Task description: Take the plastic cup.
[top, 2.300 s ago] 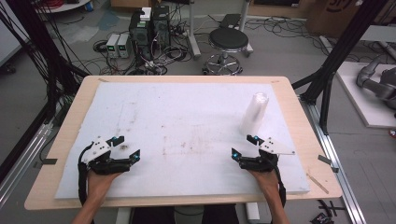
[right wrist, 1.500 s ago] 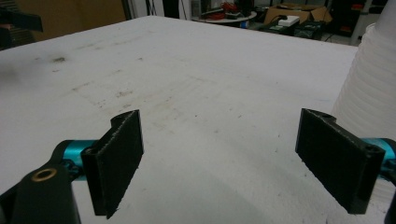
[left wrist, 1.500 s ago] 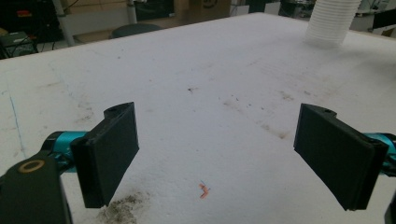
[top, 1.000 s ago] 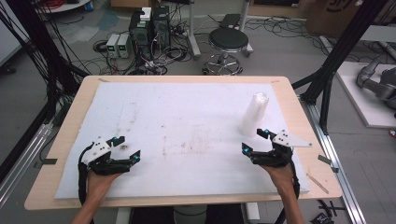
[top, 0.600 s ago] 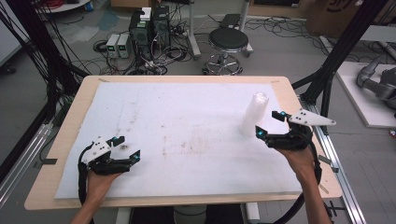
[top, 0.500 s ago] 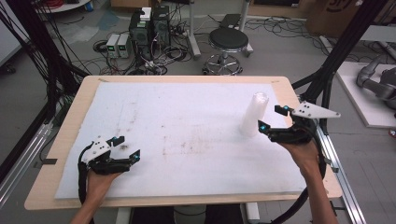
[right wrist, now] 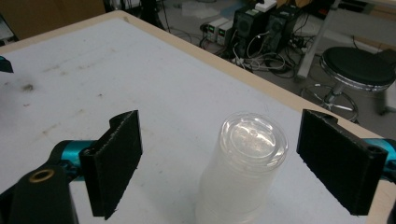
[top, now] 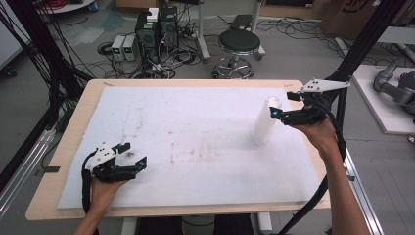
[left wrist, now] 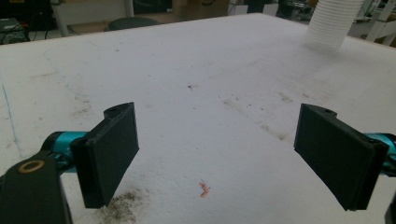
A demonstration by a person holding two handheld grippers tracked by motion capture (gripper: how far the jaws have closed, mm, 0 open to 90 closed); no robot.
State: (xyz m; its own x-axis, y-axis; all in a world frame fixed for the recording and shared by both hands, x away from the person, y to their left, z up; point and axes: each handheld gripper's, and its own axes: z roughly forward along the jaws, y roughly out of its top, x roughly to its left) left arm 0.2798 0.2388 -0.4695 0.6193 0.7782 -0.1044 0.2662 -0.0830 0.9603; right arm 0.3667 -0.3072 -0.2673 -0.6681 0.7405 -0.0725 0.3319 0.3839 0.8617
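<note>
At the far right of the white foam mat (top: 205, 132), my right gripper (top: 286, 108) hangs in the air beside the top of a tall stack of clear plastic cups (top: 265, 123), which stands upright on the mat near the table's right edge. Through the right gripper view I look down on the stack of clear plastic cups (right wrist: 245, 168) from above: its rounded, closed top sits between my two black jaws, which stand wide apart, neither pad touching it (there is open air on both sides). The right gripper (right wrist: 219, 163) is empty.

My left gripper (top: 128, 155) sits low at the mat's near left corner, well apart from the stack, the hand (top: 105, 188) behind it resting at the table's front edge. In the left gripper view its jaws are spread wide with nothing between them, just stained foam, a small orange mark (left wrist: 203, 188) and a patch of dark grit (left wrist: 119, 210); the ribbed base of the stack (left wrist: 332, 23) shows far off at the upper right.

Beyond the wooden table (top: 68, 147) stand a black stool (top: 239, 44) and a tangle of electronics and cables (top: 151, 39) on the floor.
</note>
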